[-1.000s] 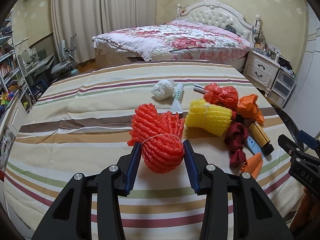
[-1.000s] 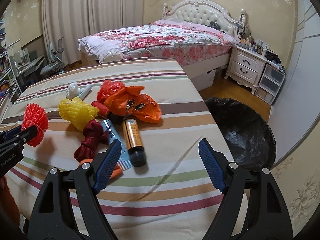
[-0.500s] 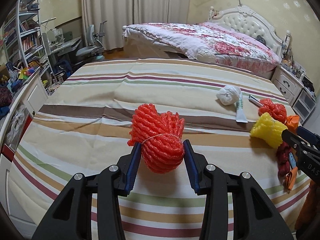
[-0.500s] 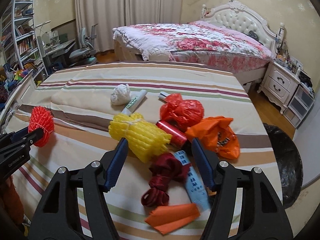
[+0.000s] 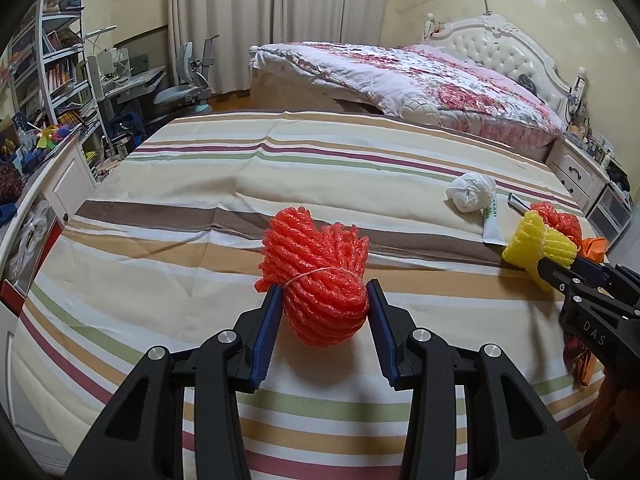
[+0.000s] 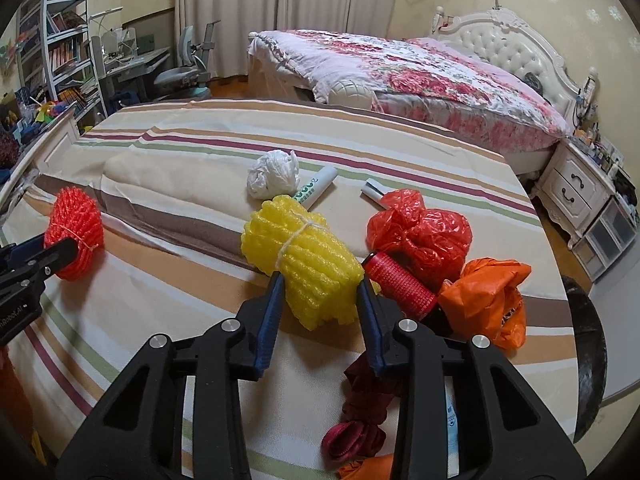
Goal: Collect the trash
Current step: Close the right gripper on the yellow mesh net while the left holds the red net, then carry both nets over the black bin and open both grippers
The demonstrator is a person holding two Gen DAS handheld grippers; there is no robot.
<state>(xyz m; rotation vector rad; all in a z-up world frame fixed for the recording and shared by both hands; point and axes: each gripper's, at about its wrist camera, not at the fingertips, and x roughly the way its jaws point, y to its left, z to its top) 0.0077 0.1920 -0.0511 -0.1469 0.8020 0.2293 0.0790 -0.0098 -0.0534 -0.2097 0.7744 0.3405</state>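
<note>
My left gripper is shut on a red foam net bundle and holds it above the striped bed cover; it also shows in the right wrist view. My right gripper has its jaws around a yellow foam net bundle that lies on the cover; the pads touch its sides. The yellow bundle also shows in the left wrist view, with the right gripper at it.
Beside the yellow bundle lie a white crumpled bag, a white tube, a red plastic bag, a red cylinder, an orange bag and dark red cloth. A black bin stands at the bed's right edge.
My left gripper has carried the red bundle left, away from the pile. My right gripper has swung left from the bin side and closed in around the yellow bundle.
</note>
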